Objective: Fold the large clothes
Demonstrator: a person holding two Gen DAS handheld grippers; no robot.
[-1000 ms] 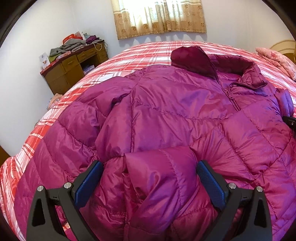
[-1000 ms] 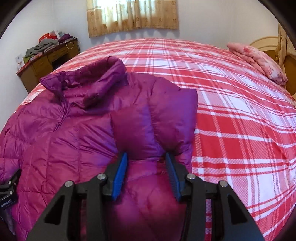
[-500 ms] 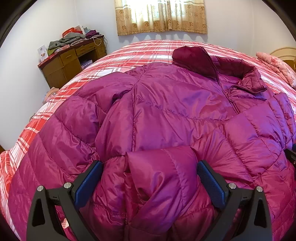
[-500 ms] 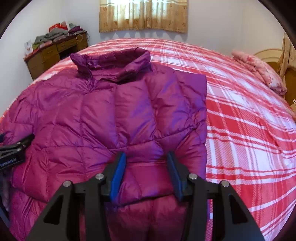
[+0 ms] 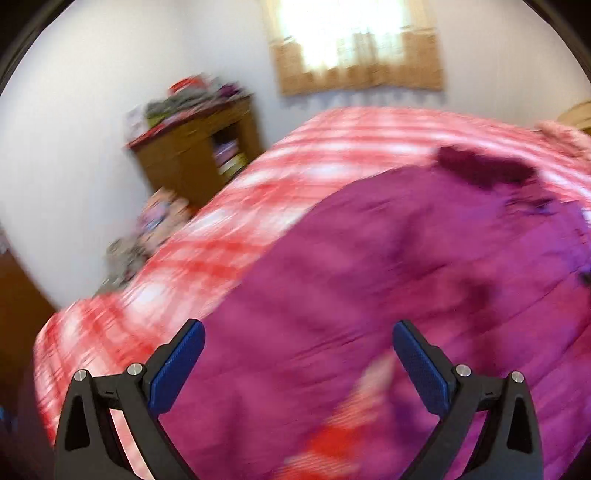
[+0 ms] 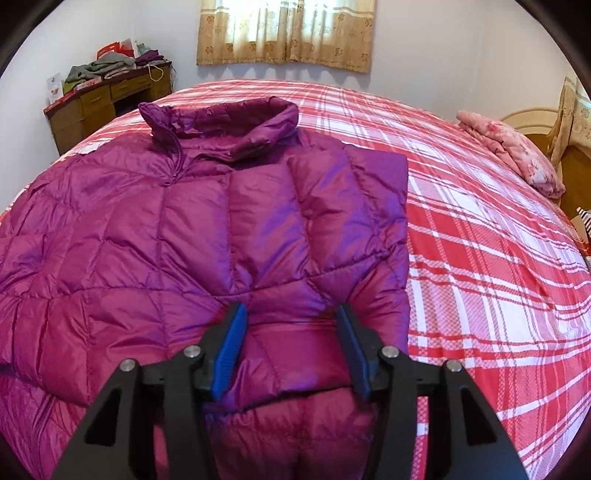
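A magenta quilted down jacket (image 6: 192, 229) lies on the red plaid bed (image 6: 498, 266), collar at the far end, its right sleeve folded over the body. My right gripper (image 6: 291, 328) sits low over the folded sleeve's cuff, jaws partly apart with the fabric between the blue pads; whether it grips is unclear. The left wrist view is motion-blurred. There the jacket (image 5: 388, 277) fills the centre and right. My left gripper (image 5: 297, 354) is open wide above it, with nothing between the pads.
A wooden desk (image 6: 103, 103) piled with clothes stands at the far left wall; it also shows in the left wrist view (image 5: 199, 147). A pink folded quilt (image 6: 513, 155) lies at the bed's far right by the headboard. A curtained window (image 6: 288, 33) is behind.
My left gripper has let go of the left sleeve and swung away fast, blurring its view. The right gripper has laid its sleeve down over the jacket and its jaws look slightly wider.
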